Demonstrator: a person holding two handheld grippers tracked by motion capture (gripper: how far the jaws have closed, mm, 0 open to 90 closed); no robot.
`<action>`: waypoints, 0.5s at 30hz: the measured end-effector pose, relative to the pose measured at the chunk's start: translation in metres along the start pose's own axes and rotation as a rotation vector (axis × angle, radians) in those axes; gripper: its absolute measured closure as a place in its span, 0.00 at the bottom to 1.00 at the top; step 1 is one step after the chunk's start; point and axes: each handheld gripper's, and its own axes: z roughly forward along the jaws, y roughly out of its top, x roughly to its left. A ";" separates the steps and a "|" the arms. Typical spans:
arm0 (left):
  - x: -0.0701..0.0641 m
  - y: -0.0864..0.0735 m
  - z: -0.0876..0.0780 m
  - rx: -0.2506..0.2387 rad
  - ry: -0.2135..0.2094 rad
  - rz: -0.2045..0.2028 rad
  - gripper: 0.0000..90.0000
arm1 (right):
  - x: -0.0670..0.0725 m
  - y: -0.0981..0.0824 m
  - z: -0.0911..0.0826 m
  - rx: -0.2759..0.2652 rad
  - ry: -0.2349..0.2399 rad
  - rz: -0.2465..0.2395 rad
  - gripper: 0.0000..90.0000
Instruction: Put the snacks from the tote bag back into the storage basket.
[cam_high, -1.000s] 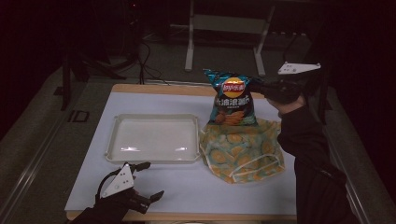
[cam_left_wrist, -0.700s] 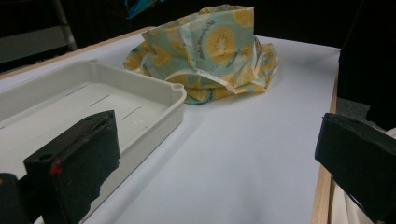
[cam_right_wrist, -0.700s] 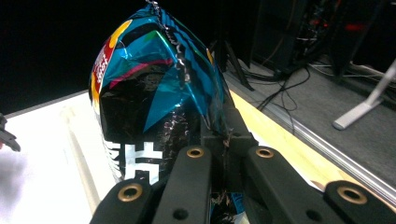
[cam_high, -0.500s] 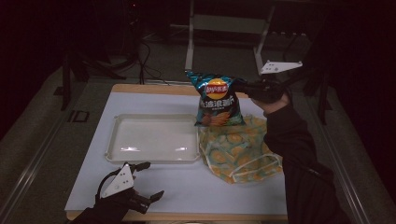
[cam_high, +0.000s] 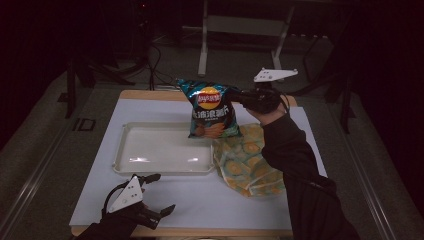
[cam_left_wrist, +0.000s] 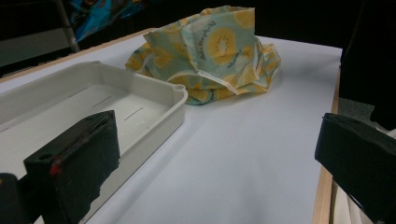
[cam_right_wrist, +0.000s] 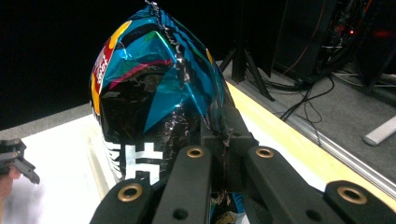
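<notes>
**Carrying the chip bag toward the tray**

The chip bag (cam_high: 212, 109) hangs in the air above the far right corner of the tray (cam_high: 165, 169), clear of the table (cam_high: 210, 205). The right hand-held gripper (cam_high: 239, 97) is clamped on the bag's upper side seam; in the right gripper view the two black jaws meet tight on the crimped foil edge of the bag (cam_right_wrist: 154, 98), so the whole weight hangs from that pinch.

Procedure for the step in hand, judged from the layout:
- Keep the jaws fully pressed on the seam. Foil is slick and the grip is narrow; any slackening may let the bag slide out.
- Move the bag level until its lower edge is over the open floor of the tray, then lower it. The bottom edge must clear the tray's raised rim.
- Keep the bag off the patterned cloth bag (cam_high: 250, 162), which lies crumpled just beside the tray's right end.
- Release only once the bag's underside rests on the tray floor.

The left hand-held gripper (cam_high: 155, 195) rests at the near edge of the table with its jaws standing wide and nothing between them; in its own view the tray (cam_left_wrist: 159, 100) and the cloth bag (cam_left_wrist: 219, 56) lie ahead.

Markings: the front carries a round red-and-yellow Lay's logo with large white Chinese characters beneath, too small to read reliably. The cloth bag is printed with kiwi slices and small script that is not legible.
</notes>
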 end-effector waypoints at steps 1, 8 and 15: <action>0.000 0.000 0.000 0.001 0.000 0.001 0.00 | 0.002 0.000 0.003 0.000 0.005 0.002 1.00; 0.000 0.000 0.000 0.000 -0.001 0.000 0.00 | 0.016 -0.001 0.024 0.003 0.031 0.002 1.00; 0.000 0.000 0.000 0.003 0.005 0.003 0.00 | 0.031 0.001 0.040 -0.014 0.053 0.007 1.00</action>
